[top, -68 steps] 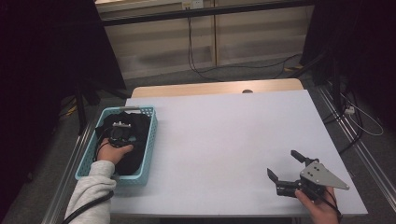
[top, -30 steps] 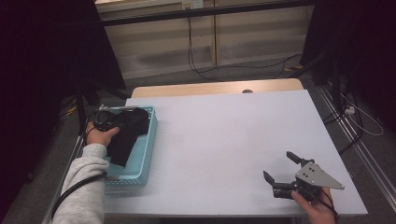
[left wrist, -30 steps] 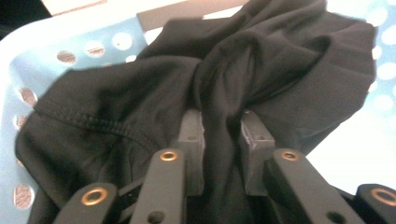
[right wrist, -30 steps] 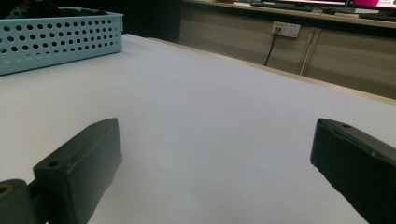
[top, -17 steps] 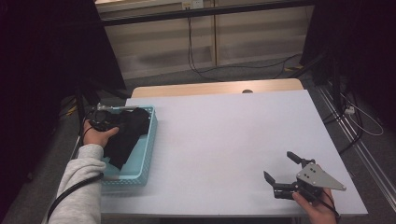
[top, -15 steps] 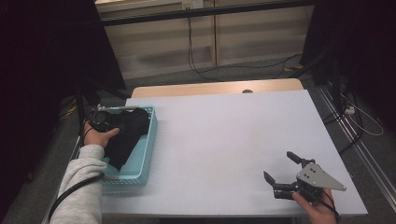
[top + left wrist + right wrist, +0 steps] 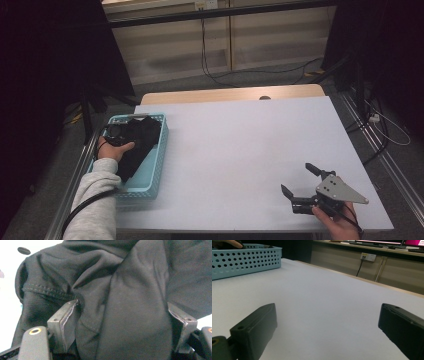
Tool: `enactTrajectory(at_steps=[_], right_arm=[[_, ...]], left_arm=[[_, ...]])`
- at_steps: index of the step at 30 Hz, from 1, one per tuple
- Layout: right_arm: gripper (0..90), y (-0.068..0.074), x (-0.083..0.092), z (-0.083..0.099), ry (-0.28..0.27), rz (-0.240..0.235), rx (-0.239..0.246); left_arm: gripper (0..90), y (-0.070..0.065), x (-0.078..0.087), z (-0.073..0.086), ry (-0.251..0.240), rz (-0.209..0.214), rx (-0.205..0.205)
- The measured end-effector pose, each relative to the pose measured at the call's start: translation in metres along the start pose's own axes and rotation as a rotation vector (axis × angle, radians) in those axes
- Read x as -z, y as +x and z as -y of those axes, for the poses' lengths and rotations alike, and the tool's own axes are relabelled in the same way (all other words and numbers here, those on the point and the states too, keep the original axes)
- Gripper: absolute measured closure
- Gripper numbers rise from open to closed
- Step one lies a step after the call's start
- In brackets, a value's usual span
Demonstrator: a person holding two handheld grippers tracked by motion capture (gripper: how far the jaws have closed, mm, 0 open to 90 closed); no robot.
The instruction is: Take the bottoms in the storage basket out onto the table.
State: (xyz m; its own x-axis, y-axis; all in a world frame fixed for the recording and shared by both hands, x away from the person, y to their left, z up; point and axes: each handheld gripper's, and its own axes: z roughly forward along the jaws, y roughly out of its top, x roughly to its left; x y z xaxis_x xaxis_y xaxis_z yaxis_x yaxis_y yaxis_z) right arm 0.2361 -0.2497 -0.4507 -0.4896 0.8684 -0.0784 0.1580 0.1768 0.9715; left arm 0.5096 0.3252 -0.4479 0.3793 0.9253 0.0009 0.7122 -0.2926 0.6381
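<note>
A black garment (image 7: 141, 141) lies bunched in a light blue perforated basket (image 7: 156, 167) at the table's left edge. My left gripper (image 7: 118, 133) is down in the basket's far left part, against the cloth. In the left gripper view the garment (image 7: 125, 277) fills the gap of my left gripper (image 7: 121, 308). Its jaws stand wide apart. They have just opened wide and then closed a little, with folds of cloth between them. My right gripper (image 7: 297, 177) rests open near the table's front right corner, nothing between its jaws (image 7: 327, 315).
The white table top (image 7: 240, 145) spreads between the basket and my right gripper. The basket (image 7: 244, 260) shows far off in the right gripper view. A wooden strip (image 7: 230, 94) borders the far edge. Cables trail on the floor behind.
My left hand has moved from the basket's near part to its far left corner, then sunk slightly onto the cloth. The right gripper has stayed in place.
</note>
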Motion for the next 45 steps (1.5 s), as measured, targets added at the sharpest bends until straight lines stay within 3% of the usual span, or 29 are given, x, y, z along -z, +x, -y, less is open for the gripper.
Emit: enactTrajectory(at_steps=[1, 2, 3, 4, 8, 15, 17, 21, 28, 38, 40, 41, 45], right_arm=[[1.2, 0.000, 0.000, 0.000, 0.002, -0.002, 0.001], [1.2, 0.000, -0.001, 0.001, 0.008, -0.004, 0.004], [1.2, 0.000, -0.001, 0.001, 0.008, -0.004, 0.004], [1.2, 0.000, -0.001, 0.001, 0.008, -0.004, 0.005], [1.2, -0.001, 0.000, 0.000, 0.002, 0.006, 0.001], [1.2, -0.004, 0.001, 0.001, 0.003, 0.015, -0.006], [1.2, -0.005, 0.001, 0.001, 0.001, 0.014, -0.012], [1.2, -0.005, 0.001, 0.001, 0.000, 0.016, -0.009], [1.2, -0.004, 0.001, 0.000, -0.001, 0.021, -0.009], [1.2, -0.004, 0.000, 0.000, -0.002, 0.020, -0.010], [1.2, -0.004, 0.000, 0.000, -0.004, 0.018, -0.008], [1.2, -0.004, 0.000, 0.000, -0.004, 0.019, -0.009], [1.2, -0.004, 0.000, 0.000, -0.003, 0.020, -0.009]], left_arm=[[22.8, -0.001, 0.000, 0.000, -0.002, -0.001, 0.007], [31.9, -0.003, 0.003, 0.000, 0.015, 0.025, 0.015], [37.1, -0.003, 0.003, 0.000, 0.015, 0.025, 0.015], [37.1, -0.005, 0.004, 0.001, 0.013, 0.027, 0.021], [56.3, -0.011, 0.005, 0.004, 0.019, 0.073, 0.045], [71.6, -0.023, 0.012, 0.002, 0.069, 0.116, 0.085], [72.8, -0.024, 0.015, 0.001, 0.084, 0.123, 0.078], [73.6, -0.025, 0.019, 0.002, 0.084, 0.149, 0.107], [74.5, -0.025, 0.032, -0.005, 0.073, 0.137, 0.096], [74.8, -0.021, 0.044, -0.013, 0.048, 0.129, 0.114], [74.9, -0.021, 0.049, -0.016, 0.041, 0.126, 0.123], [74.9, -0.019, 0.053, -0.018, 0.053, 0.131, 0.099], [74.9, -0.020, 0.065, -0.026, 0.029, 0.132, 0.112]])
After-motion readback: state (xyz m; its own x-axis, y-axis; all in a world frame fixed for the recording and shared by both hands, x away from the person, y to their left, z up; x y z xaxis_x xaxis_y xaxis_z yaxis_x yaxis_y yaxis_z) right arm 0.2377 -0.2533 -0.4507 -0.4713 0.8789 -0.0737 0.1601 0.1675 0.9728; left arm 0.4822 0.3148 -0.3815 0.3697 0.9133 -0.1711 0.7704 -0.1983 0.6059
